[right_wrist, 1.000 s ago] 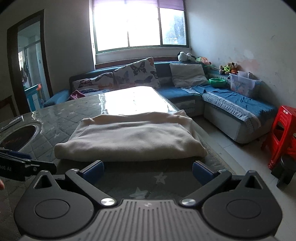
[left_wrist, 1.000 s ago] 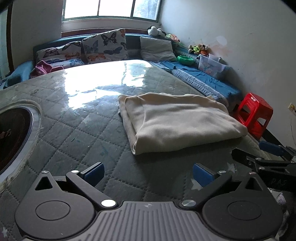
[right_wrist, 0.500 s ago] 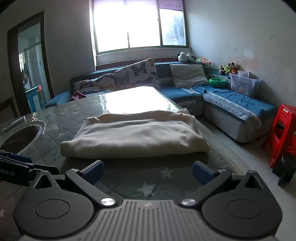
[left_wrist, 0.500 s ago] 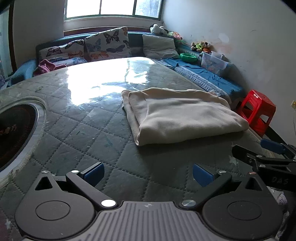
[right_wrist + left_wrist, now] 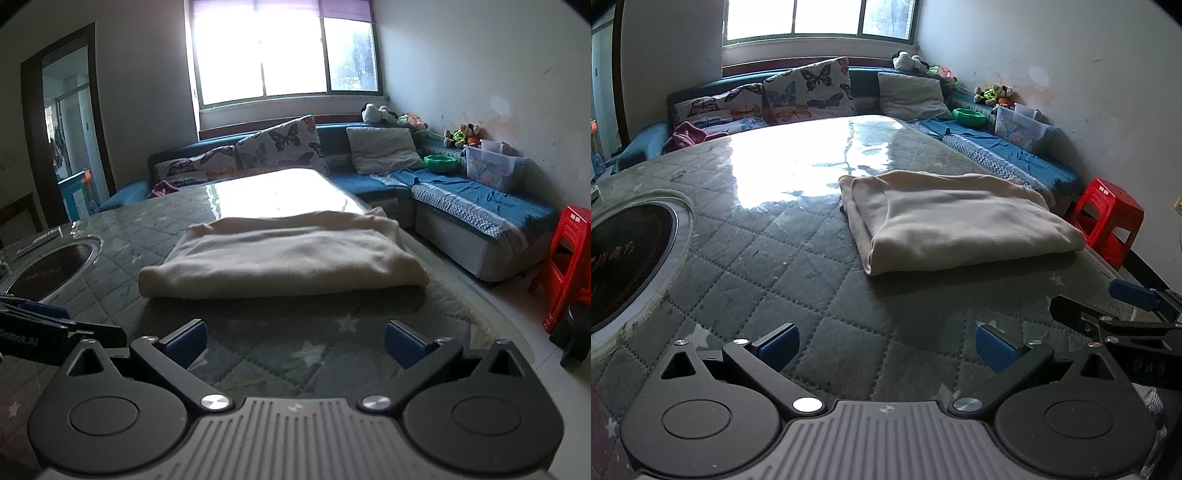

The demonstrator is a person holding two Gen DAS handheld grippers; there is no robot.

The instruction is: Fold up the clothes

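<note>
Quilted green padding covers the table (image 5: 798, 258), glossy near the window, with a round dark inset (image 5: 624, 254) at its left. On it I see the cream garment (image 5: 953, 221) folded into a thick rectangle, lying flat ahead of both tools. My left gripper (image 5: 886, 343) hovers wide open and empty, the cloth ahead and to its right, well apart. My right gripper (image 5: 295, 338) is also spread wide, holding nothing, squarely facing the folded edge, near but not touching. A red stool (image 5: 569, 269) stands right.

Cream garment (image 5: 956, 218) on grey-green quilted cover (image 5: 783, 258); butterfly-print cushions (image 5: 809, 90); red stool (image 5: 1108, 218)
</note>
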